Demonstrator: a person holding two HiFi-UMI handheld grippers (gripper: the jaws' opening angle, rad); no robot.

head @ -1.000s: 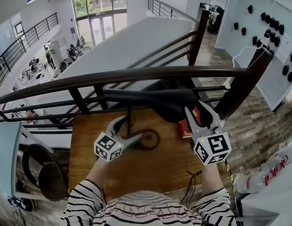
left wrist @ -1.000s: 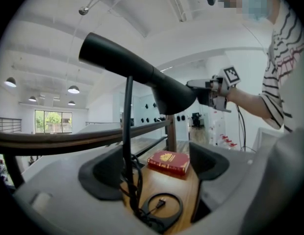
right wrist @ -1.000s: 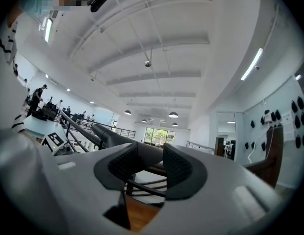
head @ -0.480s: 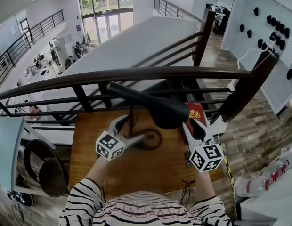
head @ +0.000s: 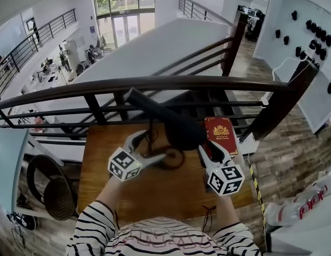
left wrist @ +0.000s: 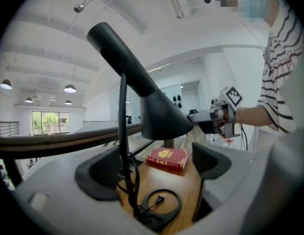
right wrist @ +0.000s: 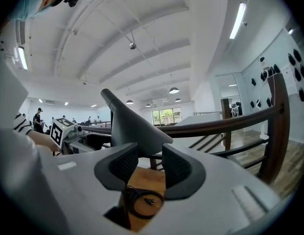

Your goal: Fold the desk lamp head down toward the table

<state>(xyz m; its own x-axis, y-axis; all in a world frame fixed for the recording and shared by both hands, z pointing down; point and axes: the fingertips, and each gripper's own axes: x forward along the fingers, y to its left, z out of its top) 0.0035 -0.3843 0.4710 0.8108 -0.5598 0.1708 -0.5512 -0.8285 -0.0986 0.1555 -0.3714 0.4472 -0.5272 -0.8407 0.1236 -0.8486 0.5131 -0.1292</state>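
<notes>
The black desk lamp stands on the wooden table (head: 155,191). Its cone head (head: 176,126) slants down to the right over the ring at the lamp's foot (head: 173,158). My right gripper (head: 209,147) is shut on the head's lower rim; in the right gripper view the head (right wrist: 130,124) comes down between the pads of the gripper (right wrist: 151,163). My left gripper (head: 150,145) sits low at the thin stem (left wrist: 122,131). The left gripper (left wrist: 152,173) has its jaws opening wide, with the stem between them, close to the left pad and not pressed.
A red book (head: 221,134) lies on the table's far right, just beyond the lamp head. A dark railing (head: 155,84) runs behind the table. A round chair (head: 45,191) stands to the left. A thin cable (head: 211,215) hangs at the front edge.
My right gripper has come down with the lamp head, which went from level to slanting down toward the table. The left gripper has stayed at the stem.
</notes>
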